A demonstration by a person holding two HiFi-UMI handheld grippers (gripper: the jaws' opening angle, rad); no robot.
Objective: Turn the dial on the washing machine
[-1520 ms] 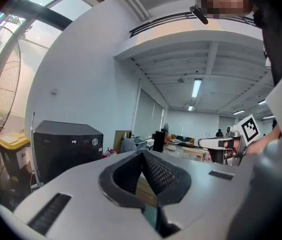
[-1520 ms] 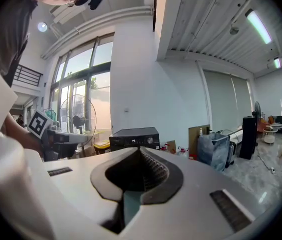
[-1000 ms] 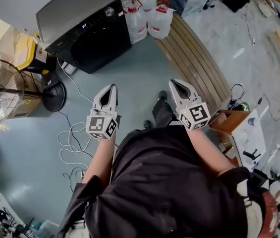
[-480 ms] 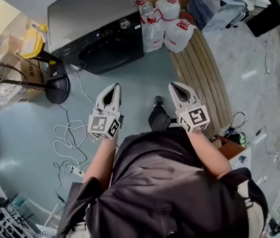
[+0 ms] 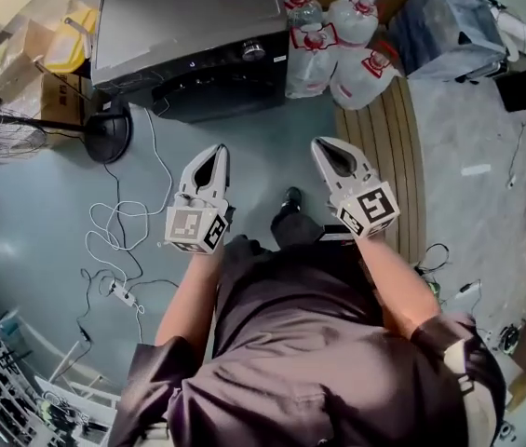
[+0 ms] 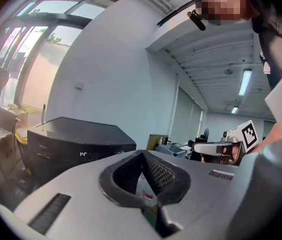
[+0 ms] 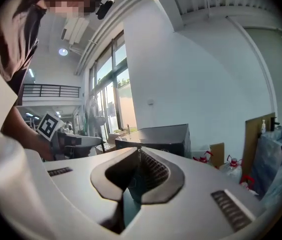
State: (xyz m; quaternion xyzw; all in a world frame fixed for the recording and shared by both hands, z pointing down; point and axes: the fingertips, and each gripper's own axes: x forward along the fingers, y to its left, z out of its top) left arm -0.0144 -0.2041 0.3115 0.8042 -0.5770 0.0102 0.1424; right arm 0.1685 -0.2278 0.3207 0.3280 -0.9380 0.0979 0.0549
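The black washing machine [image 5: 188, 26] stands on the floor ahead of me, with its round silver dial [image 5: 251, 51] at the right end of the front panel. My left gripper [image 5: 214, 149] and right gripper [image 5: 320, 143] are held side by side well short of it, both shut with nothing between the jaws. In the left gripper view the washing machine [image 6: 76, 144] shows beyond the closed left gripper [image 6: 142, 153], display lit. The right gripper view shows the washing machine [image 7: 155, 136] past the closed right gripper [image 7: 139, 149]. The dial is too small to make out in either gripper view.
Several water jugs [image 5: 337, 40] with red caps stand right of the machine. A slatted wooden bench [image 5: 388, 147] runs along the right. A standing fan's base [image 5: 104, 133] and cardboard boxes [image 5: 25, 54] sit left. White cables [image 5: 123, 231] lie on the floor.
The washing machine has shifted toward the middle of the head view and sits squarer to me. Both grippers stay shut and side by side.
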